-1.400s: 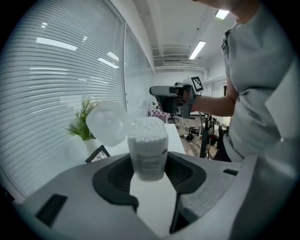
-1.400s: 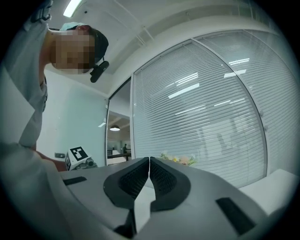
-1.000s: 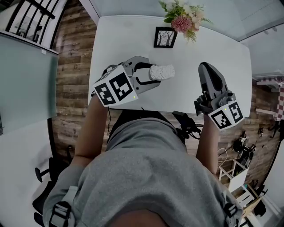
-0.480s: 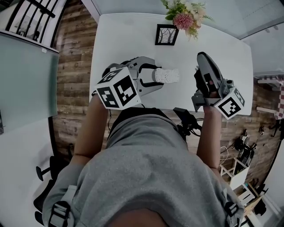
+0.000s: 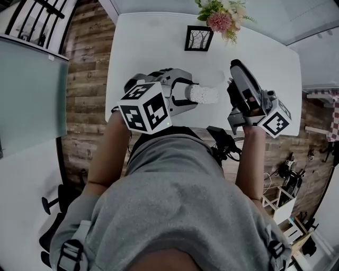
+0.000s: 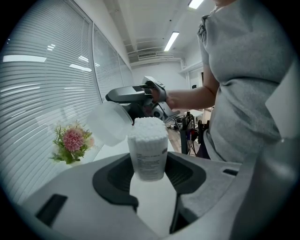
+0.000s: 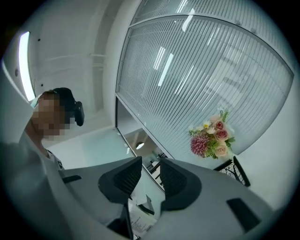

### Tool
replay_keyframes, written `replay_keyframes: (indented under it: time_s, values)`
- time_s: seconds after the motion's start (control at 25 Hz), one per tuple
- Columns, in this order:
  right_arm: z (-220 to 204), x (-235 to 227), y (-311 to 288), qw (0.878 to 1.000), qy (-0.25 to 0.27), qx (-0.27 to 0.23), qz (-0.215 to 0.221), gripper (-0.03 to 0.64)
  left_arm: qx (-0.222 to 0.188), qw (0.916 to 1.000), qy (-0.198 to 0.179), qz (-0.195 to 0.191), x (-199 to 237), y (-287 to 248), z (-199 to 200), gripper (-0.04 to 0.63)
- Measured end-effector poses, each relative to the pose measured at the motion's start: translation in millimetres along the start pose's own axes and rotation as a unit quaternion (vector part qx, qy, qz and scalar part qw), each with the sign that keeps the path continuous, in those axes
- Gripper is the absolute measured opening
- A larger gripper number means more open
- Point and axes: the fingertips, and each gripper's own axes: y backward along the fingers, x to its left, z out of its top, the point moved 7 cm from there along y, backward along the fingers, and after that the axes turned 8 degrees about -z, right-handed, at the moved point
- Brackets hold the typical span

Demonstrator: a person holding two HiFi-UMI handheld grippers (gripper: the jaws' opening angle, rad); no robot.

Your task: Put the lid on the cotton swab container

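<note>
My left gripper (image 5: 183, 94) is shut on the cotton swab container (image 5: 204, 94), a clear labelled tube packed with white swabs (image 6: 148, 147), held lying over the white table (image 5: 153, 47). A translucent lid (image 6: 110, 123) hangs tilted beside the container's open top, just under the tips of my right gripper (image 5: 235, 69). Whether anything touches the lid I cannot tell. In the right gripper view my right gripper (image 7: 151, 176) has just been opening; its jaws stand apart with nothing between them.
A small framed picture (image 5: 198, 38) and a bunch of pink flowers (image 5: 220, 15) stand at the table's far edge. Slatted blinds (image 7: 201, 70) fill the window behind. Cables (image 5: 222, 145) hang by the near table edge, against my body.
The left gripper has carried the container to the right, closer to the right gripper. The right gripper has rolled, its marker cube turning, and shifted slightly left and toward the far edge.
</note>
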Motion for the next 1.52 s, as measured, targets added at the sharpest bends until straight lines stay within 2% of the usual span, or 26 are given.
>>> replay_keyframes:
  time_s: [0.24, 0.72, 1.08, 1.52]
  values:
    - [-4.9, -2.0, -4.0, 1.000, -0.025, 0.012, 0.005, 0.121, 0.022, 0.9996, -0.018, -0.008, -5.6, -4.9, -0.8, 0.204]
    - [-15.8, 0.1, -10.7, 0.997, -0.049, 0.056, 0.022, 0.121, 0.029, 0.9992, -0.026, 0.003, -4.4, -5.7, -1.7, 0.204]
    - [-17.7, 9.5, -8.9, 0.995, -0.032, 0.076, 0.056, 0.133, 0.012, 0.9999, 0.003, 0.012, 1.7, -3.0, -8.5, 0.204]
    - [-30.0, 15.8, -5.7, 0.992, -0.003, 0.108, 0.065, 0.163, -0.029, 0.9984, 0.047, 0.014, 8.4, 3.9, -13.0, 0.202]
